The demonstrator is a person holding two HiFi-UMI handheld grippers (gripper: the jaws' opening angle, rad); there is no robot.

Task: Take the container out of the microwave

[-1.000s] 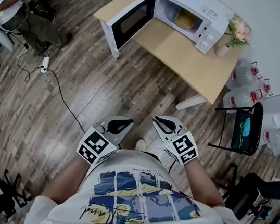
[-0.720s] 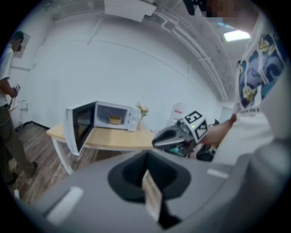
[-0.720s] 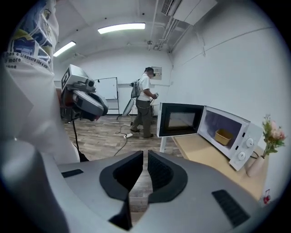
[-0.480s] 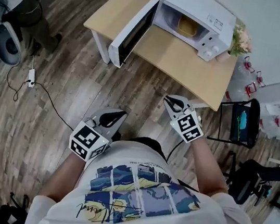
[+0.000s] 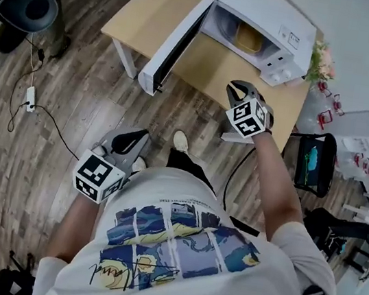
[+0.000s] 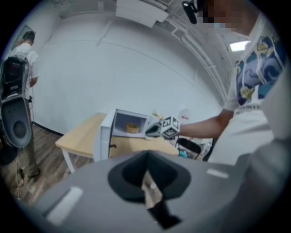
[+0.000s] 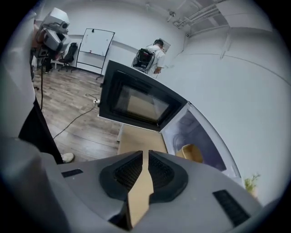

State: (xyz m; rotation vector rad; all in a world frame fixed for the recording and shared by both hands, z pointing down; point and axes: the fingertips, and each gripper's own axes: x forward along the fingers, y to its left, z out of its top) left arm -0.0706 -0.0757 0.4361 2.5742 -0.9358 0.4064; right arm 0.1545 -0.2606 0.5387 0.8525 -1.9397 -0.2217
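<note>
A white microwave [image 5: 275,12] stands on a wooden table [image 5: 143,12] with its door [image 5: 176,45] swung open to the left. Inside the cavity sits a yellow container [image 5: 249,37], also seen in the right gripper view [image 7: 191,153] and, small, in the left gripper view [image 6: 132,128]. My right gripper [image 5: 234,87] is held out over the table's front edge, short of the microwave opening, jaws shut and empty [image 7: 145,152]. My left gripper [image 5: 129,140] hangs low by my side over the floor, also shut with nothing in it [image 6: 146,155].
A small vase of flowers [image 5: 321,57] stands at the microwave's right. A black chair [image 5: 314,164] and water bottles [image 5: 325,113] are right of the table. A cable [image 5: 38,110] and an office chair [image 5: 27,4] lie left. A person [image 7: 150,57] stands far off.
I have stepped closer to the table. My right gripper has moved up and forward toward the open microwave; the left gripper has drifted back and to the left.
</note>
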